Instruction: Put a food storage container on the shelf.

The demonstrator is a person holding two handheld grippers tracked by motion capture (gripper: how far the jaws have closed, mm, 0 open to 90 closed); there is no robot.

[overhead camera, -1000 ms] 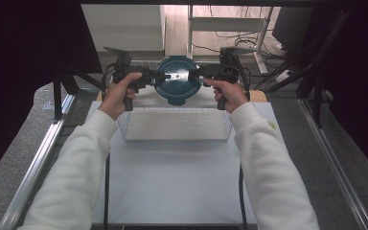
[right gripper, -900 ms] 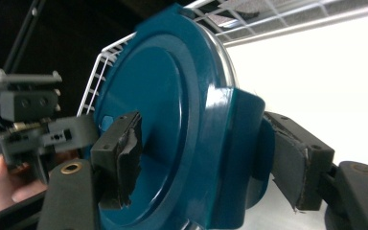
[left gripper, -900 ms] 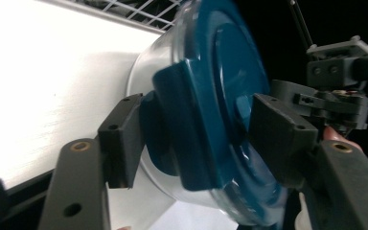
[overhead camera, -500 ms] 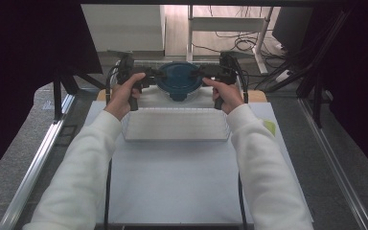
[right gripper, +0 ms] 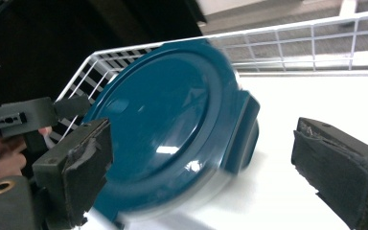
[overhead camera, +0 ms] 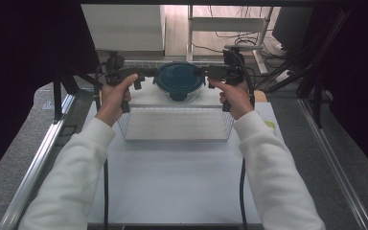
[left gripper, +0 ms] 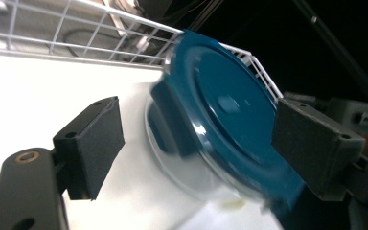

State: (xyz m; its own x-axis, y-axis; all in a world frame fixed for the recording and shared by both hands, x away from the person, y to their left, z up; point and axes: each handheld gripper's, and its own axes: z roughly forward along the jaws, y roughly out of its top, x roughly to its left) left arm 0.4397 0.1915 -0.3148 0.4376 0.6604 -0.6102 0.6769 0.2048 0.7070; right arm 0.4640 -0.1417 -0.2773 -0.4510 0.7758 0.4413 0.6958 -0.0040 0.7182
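Upper centre of the high view: round glass container with teal lid point(overhead camera: 179, 81), apparently resting in the far end of the white wire basket point(overhead camera: 175, 125). Left hand-held gripper point(overhead camera: 143, 74) and right hand-held gripper point(overhead camera: 201, 72) flank it, both released, jaws just been opening, pads off the lid.
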